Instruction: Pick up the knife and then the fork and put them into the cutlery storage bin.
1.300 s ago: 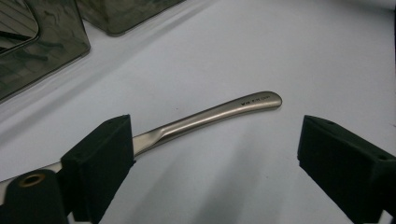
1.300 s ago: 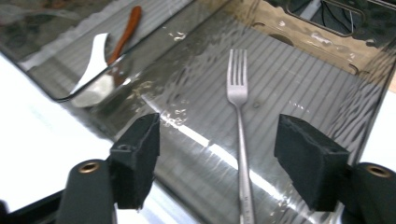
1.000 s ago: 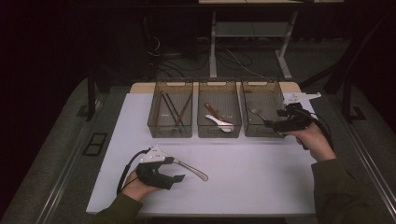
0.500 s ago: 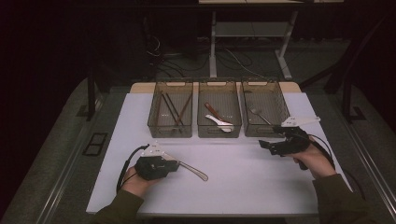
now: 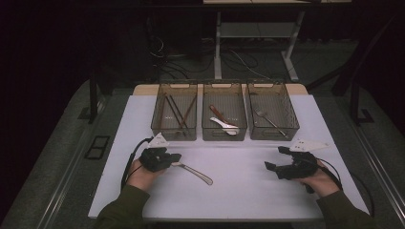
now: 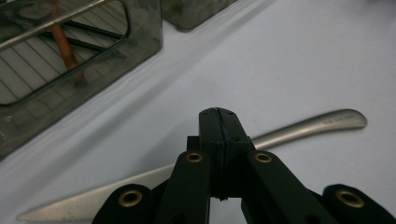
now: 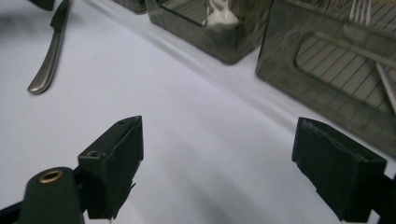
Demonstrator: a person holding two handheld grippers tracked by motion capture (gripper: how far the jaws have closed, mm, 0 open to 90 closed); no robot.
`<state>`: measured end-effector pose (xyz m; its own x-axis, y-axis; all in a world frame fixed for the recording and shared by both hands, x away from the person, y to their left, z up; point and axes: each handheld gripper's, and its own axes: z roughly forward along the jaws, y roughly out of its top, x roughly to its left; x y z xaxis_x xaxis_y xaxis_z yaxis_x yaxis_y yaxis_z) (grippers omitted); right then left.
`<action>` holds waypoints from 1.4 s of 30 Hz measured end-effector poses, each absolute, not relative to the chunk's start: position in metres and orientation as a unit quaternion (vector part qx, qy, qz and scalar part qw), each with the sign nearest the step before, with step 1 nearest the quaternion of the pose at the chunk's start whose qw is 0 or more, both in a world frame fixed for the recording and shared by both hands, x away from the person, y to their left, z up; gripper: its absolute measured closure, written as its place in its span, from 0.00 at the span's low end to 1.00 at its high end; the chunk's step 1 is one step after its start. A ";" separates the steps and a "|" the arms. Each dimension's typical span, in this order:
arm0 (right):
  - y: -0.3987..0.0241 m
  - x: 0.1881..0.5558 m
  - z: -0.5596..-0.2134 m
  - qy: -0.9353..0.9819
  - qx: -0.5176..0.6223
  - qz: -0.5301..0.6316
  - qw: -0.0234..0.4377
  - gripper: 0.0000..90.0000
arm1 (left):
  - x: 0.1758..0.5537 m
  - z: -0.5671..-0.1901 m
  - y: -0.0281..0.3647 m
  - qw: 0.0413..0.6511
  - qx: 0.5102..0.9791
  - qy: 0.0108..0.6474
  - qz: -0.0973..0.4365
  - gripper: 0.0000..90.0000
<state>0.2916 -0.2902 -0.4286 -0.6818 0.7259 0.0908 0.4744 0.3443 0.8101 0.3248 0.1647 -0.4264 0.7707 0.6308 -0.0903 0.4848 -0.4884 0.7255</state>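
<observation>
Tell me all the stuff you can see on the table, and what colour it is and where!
Table: one, white top, under everything.
Bins: three, smoky see-through, in a row at the far side.
Chopsticks: a few, dark and brown, in the left bin.
Spoons: two, one white and one reddish brown, in the middle bin.
Fork: one, silver, in the right bin.
Knife: one, silver, lying on the table near the left side.
Left gripper: one, black, jaws shut on the knife.
Right gripper: one, black, jaws open over bare table, holding nothing.
</observation>
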 end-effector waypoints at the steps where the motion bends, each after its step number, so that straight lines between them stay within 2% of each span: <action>1: -0.291 0.289 -0.430 0.807 0.373 0.436 0.142 0.18 | 0.327 -0.427 0.164 0.386 0.857 0.326 0.096 0.99; 11: -0.290 0.277 -0.439 0.816 0.369 0.426 0.134 0.18 | 0.343 -0.440 0.157 0.329 0.881 0.323 0.104 0.99; 22: -0.292 0.278 -0.440 0.814 0.372 0.427 0.133 0.18 | 0.333 -0.436 0.160 0.304 0.894 0.313 0.100 0.99; 35: -0.292 0.278 -0.441 0.816 0.370 0.423 0.132 0.18 | 0.311 -0.435 0.169 0.306 0.900 0.304 0.069 0.99; 39: -0.293 0.278 -0.441 0.817 0.369 0.423 0.132 0.18 | 0.310 -0.432 0.167 0.327 0.894 0.298 0.071 0.99; 42: -0.292 0.278 -0.441 0.817 0.368 0.425 0.132 0.18 | 0.310 -0.429 0.161 0.356 0.884 0.296 0.072 0.92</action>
<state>0.2777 -0.2924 -0.4406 -0.6941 0.7133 0.0969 0.4890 0.3685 0.7906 0.3096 0.1609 -0.4289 0.8145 0.5741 -0.0838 0.4721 -0.5719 0.6708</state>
